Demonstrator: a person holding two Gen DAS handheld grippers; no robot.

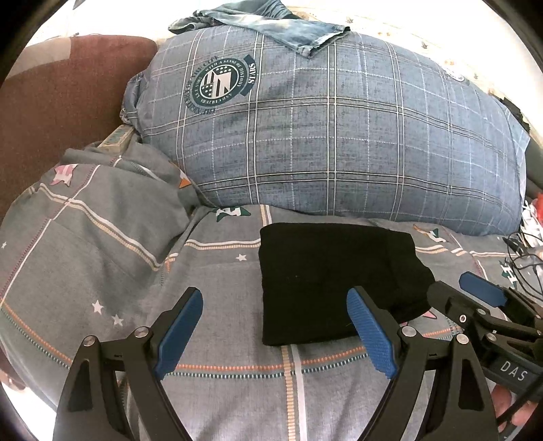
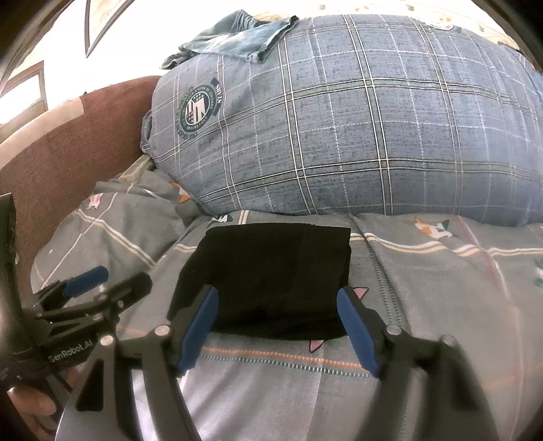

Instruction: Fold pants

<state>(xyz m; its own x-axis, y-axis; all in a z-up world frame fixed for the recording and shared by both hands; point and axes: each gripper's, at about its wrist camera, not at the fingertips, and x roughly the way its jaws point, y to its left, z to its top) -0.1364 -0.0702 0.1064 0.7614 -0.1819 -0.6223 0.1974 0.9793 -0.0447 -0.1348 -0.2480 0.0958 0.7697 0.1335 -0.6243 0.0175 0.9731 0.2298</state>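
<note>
The black pants [image 1: 325,281] lie folded into a compact rectangle on the grey patterned bedsheet [image 1: 220,380]; they also show in the right wrist view [image 2: 271,278]. My left gripper [image 1: 275,305] is open and empty, just in front of the pants' near left corner, its right finger over the near edge. My right gripper [image 2: 276,302] is open and empty, its fingers standing either side of the pants' near edge. The right gripper shows at the right of the left wrist view [image 1: 475,298]; the left gripper shows at the left of the right wrist view [image 2: 101,285].
A large blue plaid quilt bundle [image 1: 339,129] lies behind the pants, with folded jeans [image 1: 285,27] on top. A brown headboard [image 1: 51,108] stands at the left. A bunched grey sheet [image 1: 112,203] lies left. Cables [image 1: 522,254] lie at the right edge.
</note>
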